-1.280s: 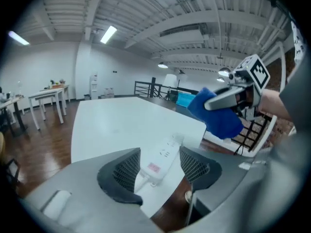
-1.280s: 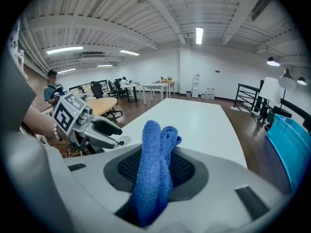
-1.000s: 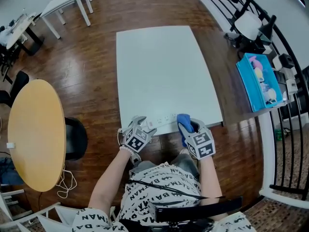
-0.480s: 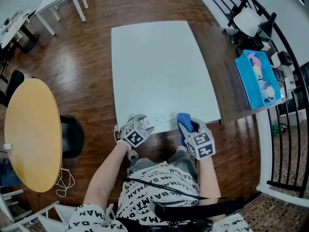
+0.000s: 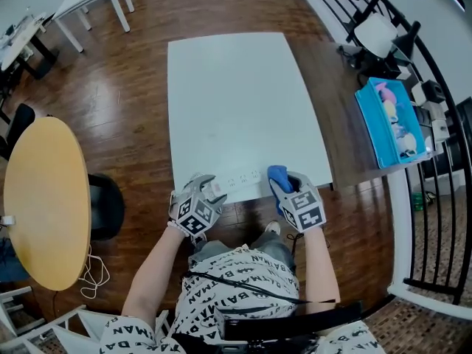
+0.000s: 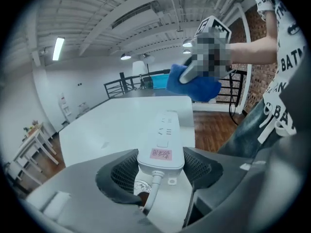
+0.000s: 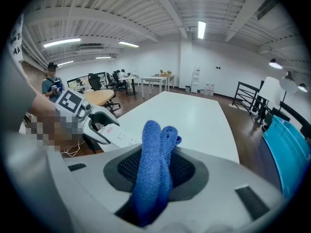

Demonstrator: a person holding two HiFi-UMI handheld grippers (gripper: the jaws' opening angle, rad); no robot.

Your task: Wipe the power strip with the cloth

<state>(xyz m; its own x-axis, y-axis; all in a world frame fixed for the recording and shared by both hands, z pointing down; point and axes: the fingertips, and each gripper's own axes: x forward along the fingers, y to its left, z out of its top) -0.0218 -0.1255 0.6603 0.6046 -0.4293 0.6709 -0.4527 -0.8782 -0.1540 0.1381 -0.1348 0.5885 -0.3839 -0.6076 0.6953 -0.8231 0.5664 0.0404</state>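
Between left hand-held gripper (image 6: 163,164) jaws: power strip (image 6: 165,129), clamped.

Shirt (image 5: 236,293): white, short-sleeved, black block lettering printed all over; thin black strap (image 5: 247,287) crosses it. Trousers (image 5: 259,243), just beyond shirt hem: grey. Left gripper (image 5: 212,189) and right gripper (image 5: 280,184), flanking shirt: grey shells, dark mesh pads (image 6: 125,171), black-and-white marker cube (image 5: 193,214) on each.
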